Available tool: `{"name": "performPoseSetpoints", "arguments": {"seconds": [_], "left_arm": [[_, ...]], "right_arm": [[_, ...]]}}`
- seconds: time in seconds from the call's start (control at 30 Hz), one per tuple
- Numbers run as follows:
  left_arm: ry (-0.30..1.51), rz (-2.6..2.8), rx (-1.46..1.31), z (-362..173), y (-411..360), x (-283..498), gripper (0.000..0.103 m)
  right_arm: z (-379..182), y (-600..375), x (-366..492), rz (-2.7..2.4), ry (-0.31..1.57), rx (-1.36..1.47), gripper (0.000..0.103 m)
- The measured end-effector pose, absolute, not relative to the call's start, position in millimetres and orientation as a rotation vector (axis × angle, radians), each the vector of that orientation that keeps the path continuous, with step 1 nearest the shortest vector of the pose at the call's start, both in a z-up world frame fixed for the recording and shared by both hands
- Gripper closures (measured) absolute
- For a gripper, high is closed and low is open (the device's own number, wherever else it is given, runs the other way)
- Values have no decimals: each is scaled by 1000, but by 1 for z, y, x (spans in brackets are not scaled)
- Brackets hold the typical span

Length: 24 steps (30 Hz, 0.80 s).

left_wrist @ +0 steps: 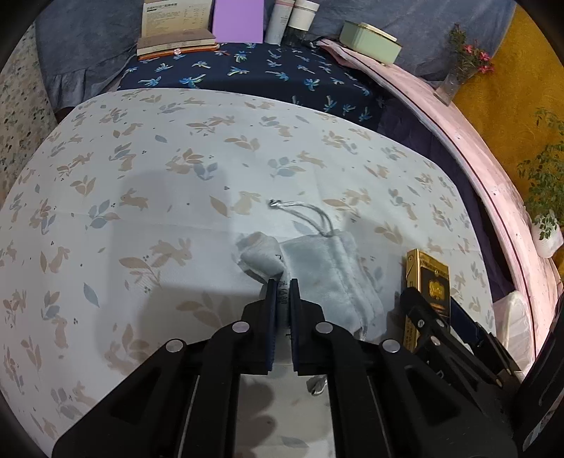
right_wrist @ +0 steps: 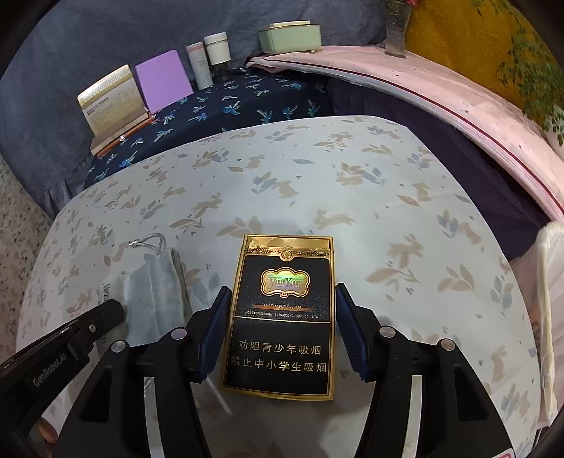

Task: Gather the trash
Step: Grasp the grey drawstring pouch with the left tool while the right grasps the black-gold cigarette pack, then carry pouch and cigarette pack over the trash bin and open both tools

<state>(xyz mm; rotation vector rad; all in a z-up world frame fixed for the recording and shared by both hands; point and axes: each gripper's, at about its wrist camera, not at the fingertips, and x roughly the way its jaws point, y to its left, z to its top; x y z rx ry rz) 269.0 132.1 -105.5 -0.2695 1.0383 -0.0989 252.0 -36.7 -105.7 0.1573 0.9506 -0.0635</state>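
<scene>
A black and gold cigarette pack (right_wrist: 282, 317) sits between the fingers of my right gripper (right_wrist: 282, 296), whose blue pads lie against its two long edges; it is shut on the pack. The left wrist view shows the same pack (left_wrist: 428, 282) tilted above the rabbit-print tablecloth (left_wrist: 141, 176). A pale blue plush drawstring pouch (left_wrist: 328, 271) lies just left of it. My left gripper (left_wrist: 282, 292) is shut on the pouch's near corner, where a white printed edge shows between the pads. In the right wrist view the pouch (right_wrist: 155, 292) lies beside the left gripper's fingertip (right_wrist: 112, 310).
At the back, on a dark blue cloth, stand an open book (left_wrist: 176, 31), a purple card (left_wrist: 238, 21), two bottles (left_wrist: 292, 17) and a pale green box (left_wrist: 370, 42). A pink ledge (left_wrist: 476, 141) with a flower vase (left_wrist: 454, 77) curves along the right. A white bag (right_wrist: 551, 282) hangs at the table's right edge.
</scene>
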Motion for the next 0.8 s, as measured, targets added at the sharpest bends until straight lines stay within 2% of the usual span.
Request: {"name": "performPoseSetpoints", "arguments": {"seconds": [0.4,0.8], "left_arm": [[974,-186,-220,-60,74,238,97],[895,-311,-129,-5,-16,198,98]], "right_arm": [[-59,-100,204,-111,862,250,47],[-12,-177,147,-182,752,311,47]]}}
